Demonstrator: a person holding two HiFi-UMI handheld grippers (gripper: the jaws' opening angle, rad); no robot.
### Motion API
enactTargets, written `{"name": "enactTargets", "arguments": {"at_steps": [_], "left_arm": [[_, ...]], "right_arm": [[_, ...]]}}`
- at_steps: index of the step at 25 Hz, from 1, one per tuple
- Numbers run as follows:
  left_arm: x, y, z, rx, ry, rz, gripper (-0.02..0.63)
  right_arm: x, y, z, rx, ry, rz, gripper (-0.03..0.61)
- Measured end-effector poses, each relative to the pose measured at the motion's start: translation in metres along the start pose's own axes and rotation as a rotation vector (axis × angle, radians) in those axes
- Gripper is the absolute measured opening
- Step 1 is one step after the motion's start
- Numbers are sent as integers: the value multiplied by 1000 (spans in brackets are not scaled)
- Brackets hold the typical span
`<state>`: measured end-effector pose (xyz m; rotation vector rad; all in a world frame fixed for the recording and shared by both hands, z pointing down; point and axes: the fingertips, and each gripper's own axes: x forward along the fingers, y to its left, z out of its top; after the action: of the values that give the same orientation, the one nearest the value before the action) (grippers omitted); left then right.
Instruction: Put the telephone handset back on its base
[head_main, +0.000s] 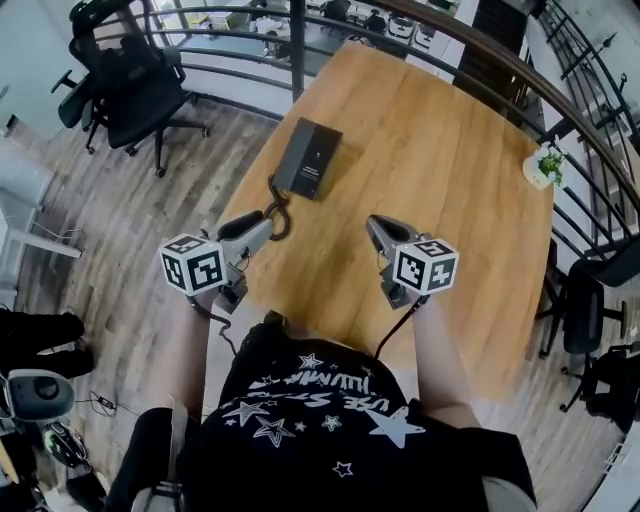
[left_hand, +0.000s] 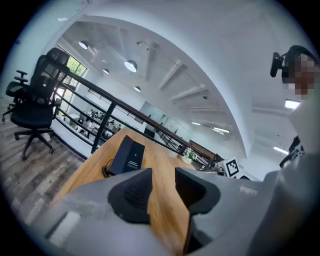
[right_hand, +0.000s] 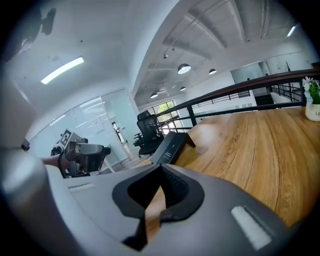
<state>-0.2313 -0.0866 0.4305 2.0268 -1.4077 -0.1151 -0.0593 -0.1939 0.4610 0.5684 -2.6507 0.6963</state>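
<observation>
The left hand-held gripper (head_main: 258, 228) hovers over the near left edge of the tabletop (head_main: 450, 200). Its jaws stand apart with only bare wood showing between them, so it holds nothing. Just beyond its tip lies the coiled cord (head_main: 278, 208), which runs up to the black telephone (head_main: 310, 158) farther along the tabletop, nearer the left edge. The telephone reads as one dark block, and I cannot tell the handset from the base in any view. To the right, well apart from the telephone, the right hand-held gripper (head_main: 378, 232) is also empty, its jaws drawn together to a thin sliver. This looks like the opening approach, with no grasp made yet. The next move likely calls for reaching forward to the telephone, finding the handset by its cord end, and closing the open left jaws across it.
</observation>
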Motion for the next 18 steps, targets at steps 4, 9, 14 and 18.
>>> {"name": "enactTargets", "arguments": {"at_steps": [4,9,14,18], "left_arm": [[-6,-19,-23,-20,-29,52,141],[-7,-45,-52,-38,-75,111,141],[-19,-83,-77,-42,-137,166,141],[-25,-108,-95,-17,-168,227,128]], "right_arm": [[-11,-3,-9,-27,16,46,0],[-27,-13,-28,-53,35,106,-2],[-54,-13,-46,-86,62,157,-2],[-70,-13,-57,-107,85,196,-2]]}}
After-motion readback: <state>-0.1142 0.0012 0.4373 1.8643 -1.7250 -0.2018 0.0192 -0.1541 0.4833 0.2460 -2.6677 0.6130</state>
